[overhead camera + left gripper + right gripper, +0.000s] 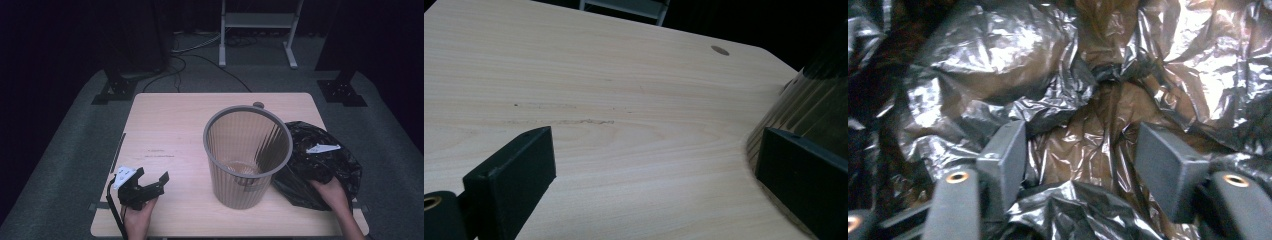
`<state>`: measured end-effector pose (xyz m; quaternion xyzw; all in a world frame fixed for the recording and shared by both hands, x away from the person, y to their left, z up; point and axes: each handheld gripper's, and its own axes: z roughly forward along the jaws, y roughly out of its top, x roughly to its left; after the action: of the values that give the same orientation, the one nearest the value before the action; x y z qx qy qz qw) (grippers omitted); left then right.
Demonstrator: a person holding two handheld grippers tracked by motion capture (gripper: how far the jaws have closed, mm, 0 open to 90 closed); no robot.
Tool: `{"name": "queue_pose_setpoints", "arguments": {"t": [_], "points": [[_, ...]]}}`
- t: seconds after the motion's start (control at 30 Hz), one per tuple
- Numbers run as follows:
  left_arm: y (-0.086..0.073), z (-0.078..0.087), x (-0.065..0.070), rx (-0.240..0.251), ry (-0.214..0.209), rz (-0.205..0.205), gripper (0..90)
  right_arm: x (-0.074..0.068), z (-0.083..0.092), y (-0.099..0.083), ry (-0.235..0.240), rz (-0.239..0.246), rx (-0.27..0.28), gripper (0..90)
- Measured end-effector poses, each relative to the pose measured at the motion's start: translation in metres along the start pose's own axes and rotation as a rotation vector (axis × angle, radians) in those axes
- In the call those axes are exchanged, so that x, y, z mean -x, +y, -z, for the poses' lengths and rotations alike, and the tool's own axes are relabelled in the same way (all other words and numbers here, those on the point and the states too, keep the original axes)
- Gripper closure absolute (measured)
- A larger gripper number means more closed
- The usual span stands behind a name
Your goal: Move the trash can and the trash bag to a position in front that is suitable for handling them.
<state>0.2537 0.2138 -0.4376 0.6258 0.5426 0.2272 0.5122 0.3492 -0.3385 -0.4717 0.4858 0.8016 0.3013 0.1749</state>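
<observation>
A grey-brown ribbed waste bin [247, 155] stands upright on the wooden table [170, 120], right of centre. A crumpled black plastic bag [320, 165] lies against its right side, with a white tag [322, 148] on top. The person's right hand [331, 194] pushes into the bag's near edge. In the right gripper view my right gripper [1080, 150] has its jaws apart, with shiny bag film [998, 60] bunched between and around them; the pads do not press it. My left gripper [152, 176] rests near the front left, open and holding nothing [656, 150], with the bin wall [814, 100] beside one jaw.
A small round hole [258, 105] marks the table's far edge behind the bin. On the grey floor beyond stand a white frame [257, 30], black stand feet [116, 89] and loose cables [200, 47]. Bare tabletop stretches across the left half.
</observation>
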Motion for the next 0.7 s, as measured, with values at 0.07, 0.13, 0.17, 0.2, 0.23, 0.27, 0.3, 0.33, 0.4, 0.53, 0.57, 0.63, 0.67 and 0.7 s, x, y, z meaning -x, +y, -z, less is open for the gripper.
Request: {"name": "queue_pose_setpoints", "arguments": {"t": [0.07,0.13,0.17,0.2,0.23,0.27,0.3,0.33,0.4,0.53,0.57,0.63,0.67,0.7], "points": [[0.000,0.000,0.000,0.000,-0.001,-0.001,1.8,0.000,0.002,-0.003,-0.003,-0.003,0.022,51.7],[0.000,0.000,0.001,-0.001,-0.001,-0.001,1.8,-0.001,0.004,-0.007,-0.004,-0.005,0.044,62.4],[0.000,0.000,0.001,-0.001,-0.002,-0.003,1.8,-0.001,0.005,-0.009,-0.009,-0.012,0.050,67.3],[0.000,-0.001,0.001,-0.002,-0.002,-0.003,1.8,-0.001,0.006,-0.010,-0.012,-0.016,0.055,71.9],[0.000,-0.001,0.001,-0.003,-0.002,-0.003,1.8,-0.001,0.007,-0.011,-0.014,-0.018,0.056,77.2],[0.000,-0.001,0.001,-0.003,-0.003,-0.005,1.8,-0.001,0.008,-0.012,-0.016,-0.017,0.053,83.2],[0.000,-0.001,0.002,-0.004,-0.004,-0.006,1.8,-0.002,0.009,-0.013,-0.020,-0.013,0.050,88.6],[0.000,-0.001,0.002,-0.004,-0.003,-0.008,1.8,-0.003,0.009,-0.014,-0.024,-0.007,0.051,90.0],[0.000,0.000,0.002,-0.001,-0.003,-0.004,1.8,-0.004,0.010,-0.014,-0.026,-0.003,0.040,90.0],[0.000,0.000,-0.001,0.001,0.001,0.001,1.8,0.001,0.015,-0.015,0.002,-0.035,0.050,90.0],[0.000,0.000,-0.001,-0.001,0.001,0.003,1.8,0.004,0.017,-0.016,0.011,-0.049,0.061,90.0],[0.000,-0.001,-0.001,-0.003,0.001,0.003,1.8,0.007,0.022,-0.015,0.025,-0.065,0.076,90.0],[-0.001,-0.001,-0.001,-0.004,0.001,0.003,1.8,0.008,0.025,-0.014,0.029,-0.069,0.083,90.0],[-0.001,-0.001,0.000,-0.003,0.001,0.003,1.8,0.009,0.029,-0.012,0.031,-0.072,0.092,90.0]]}}
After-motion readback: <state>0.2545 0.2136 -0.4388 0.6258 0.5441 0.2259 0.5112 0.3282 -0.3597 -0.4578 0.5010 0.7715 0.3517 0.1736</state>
